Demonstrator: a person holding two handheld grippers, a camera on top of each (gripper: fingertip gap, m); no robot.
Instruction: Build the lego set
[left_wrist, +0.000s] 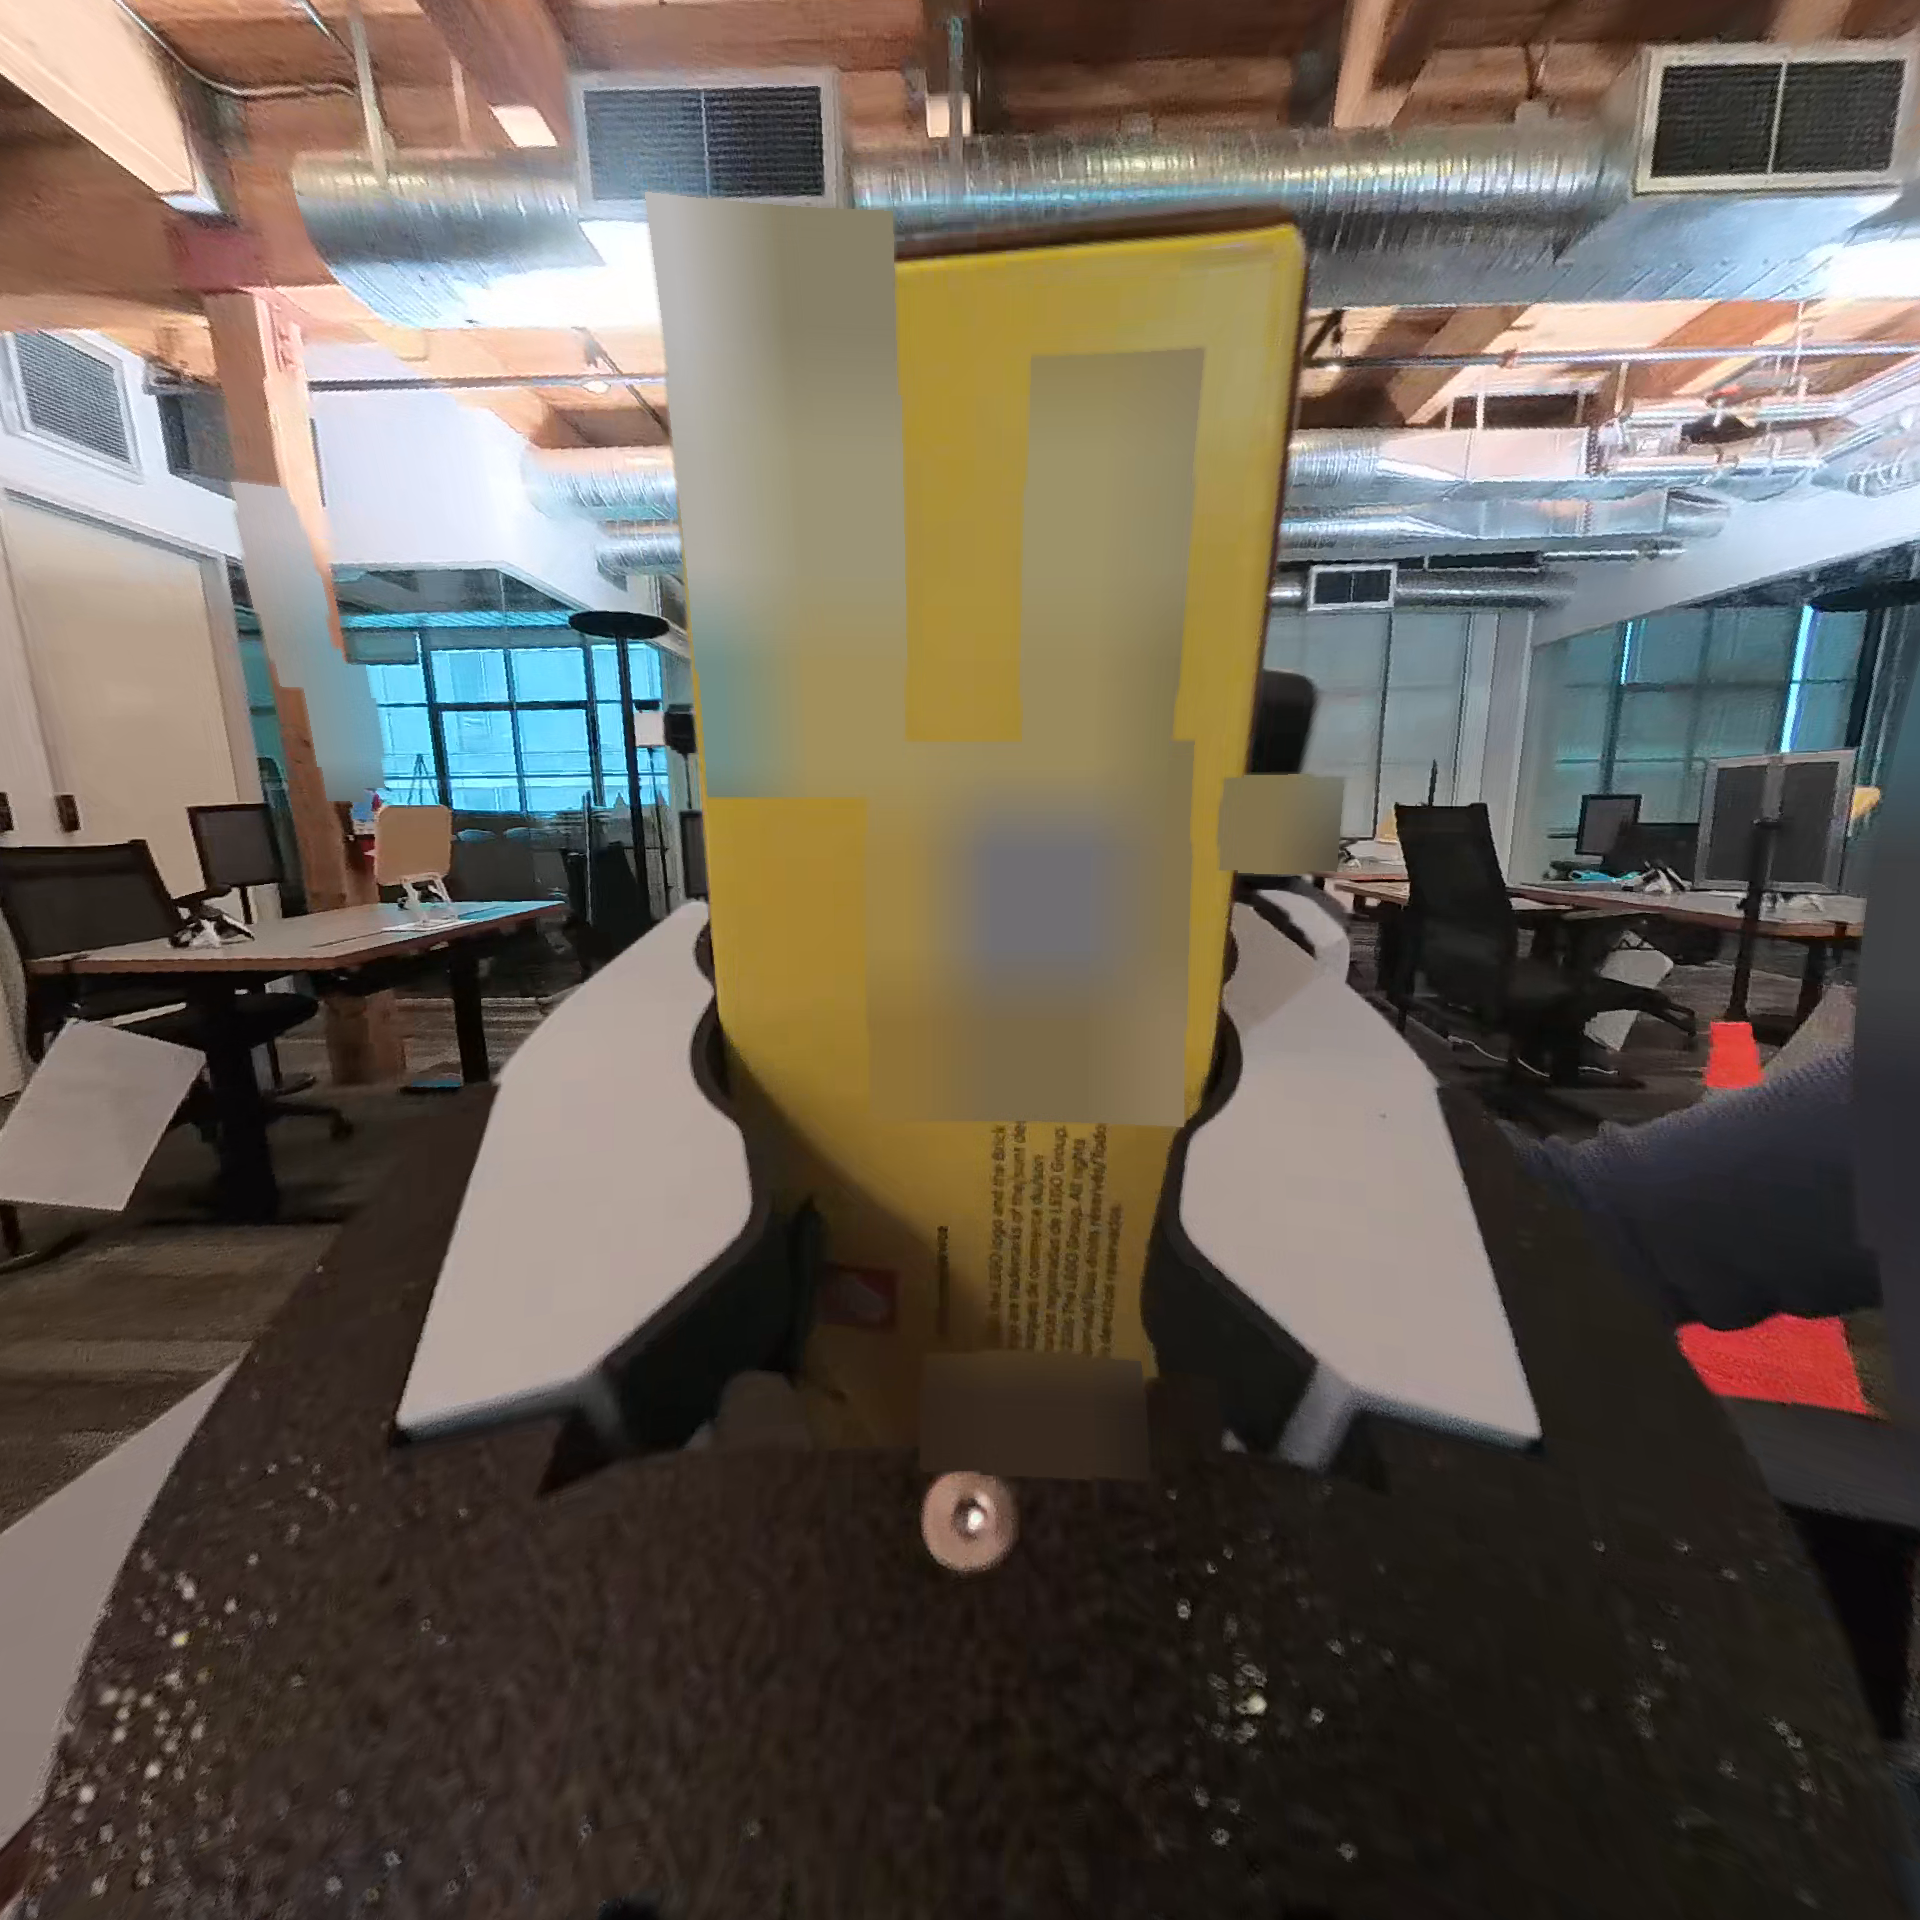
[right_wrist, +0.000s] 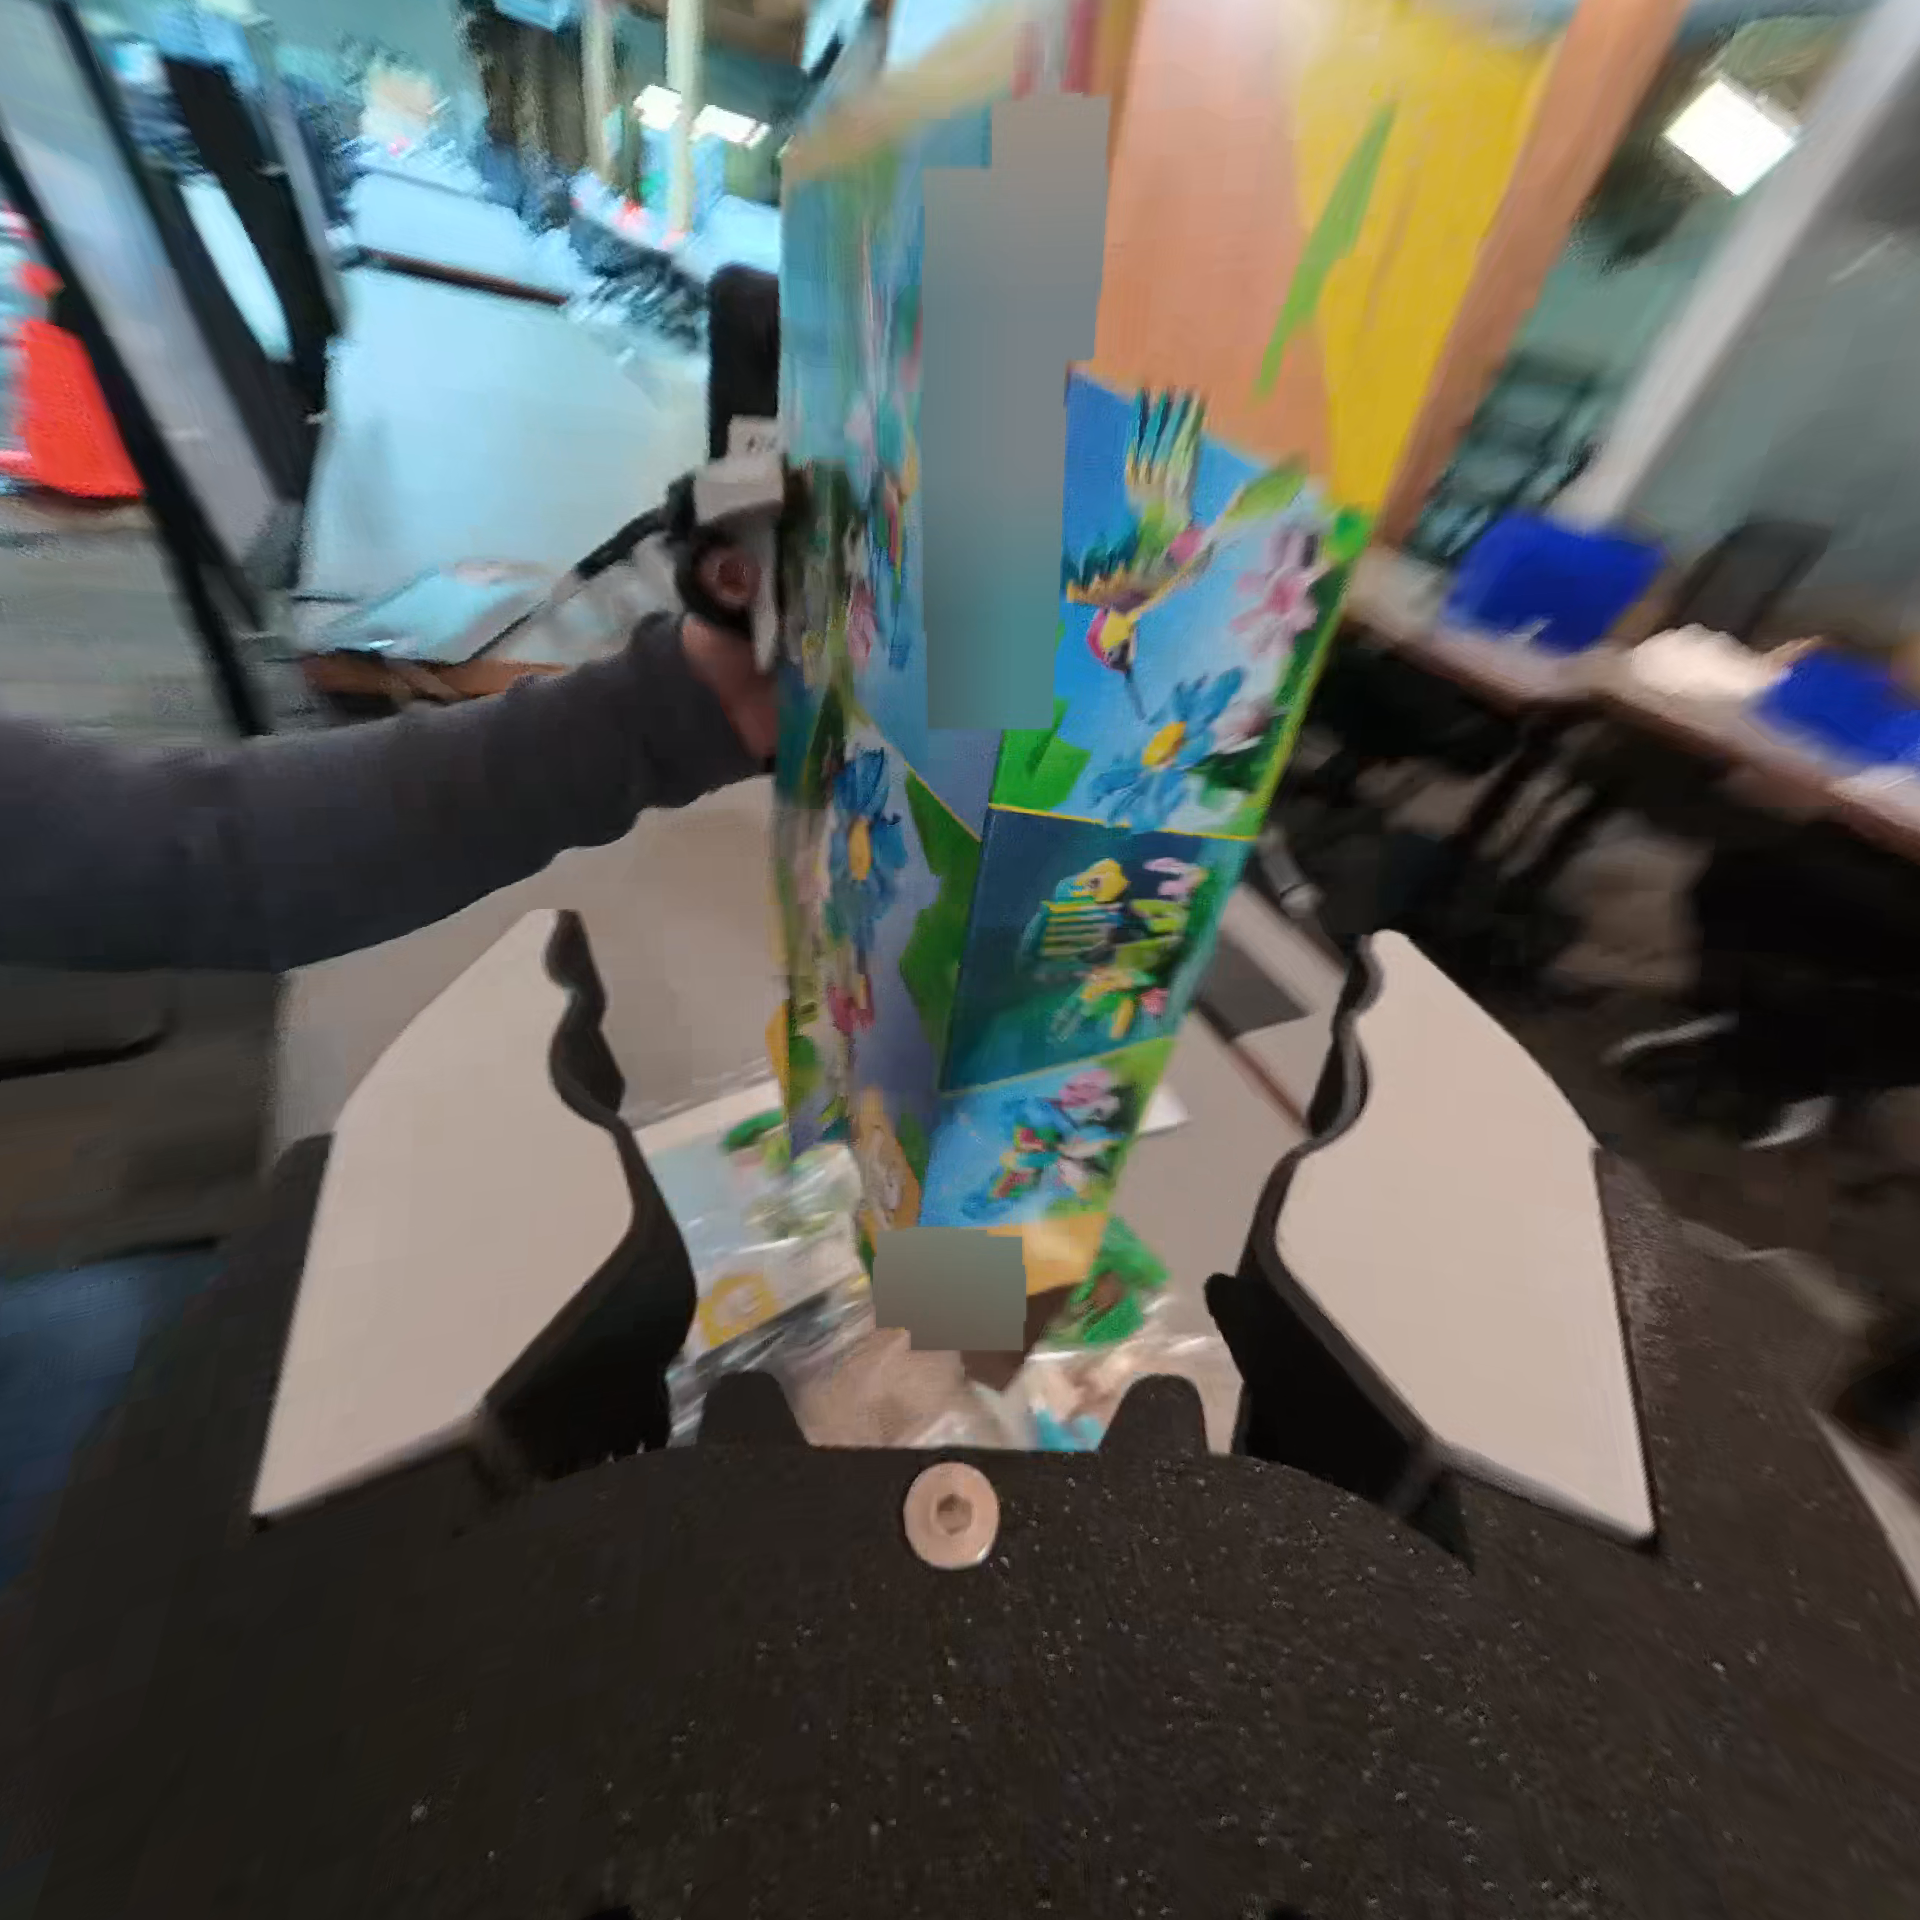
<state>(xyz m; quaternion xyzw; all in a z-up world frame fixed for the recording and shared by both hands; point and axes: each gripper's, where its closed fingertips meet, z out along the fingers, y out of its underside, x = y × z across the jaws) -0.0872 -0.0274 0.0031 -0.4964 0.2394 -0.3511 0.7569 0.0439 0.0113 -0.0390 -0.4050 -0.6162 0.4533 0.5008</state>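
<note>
Item: lego box (left_wrist: 1081, 312), yellow on one narrow side, printed with birds and flowers on its broad face (right_wrist: 1164, 644). Held upright in the air, end-on. Likely light, stiff card, glossy, so apt to slip; best gripped across the narrow sides near an end. Left tool (left_wrist: 966, 997): closed on the box's lower end. Right tool (right_wrist: 961, 1049): wide open, empty, just short of the box. Clear bags (right_wrist: 790, 1226) below on the worktop (right_wrist: 686, 862).

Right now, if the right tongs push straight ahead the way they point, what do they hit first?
Probably the lego box, held upright by the left tongs and centred between the open right tongs. Plastic bags lie below the line. Blur makes depth unclear.
</note>
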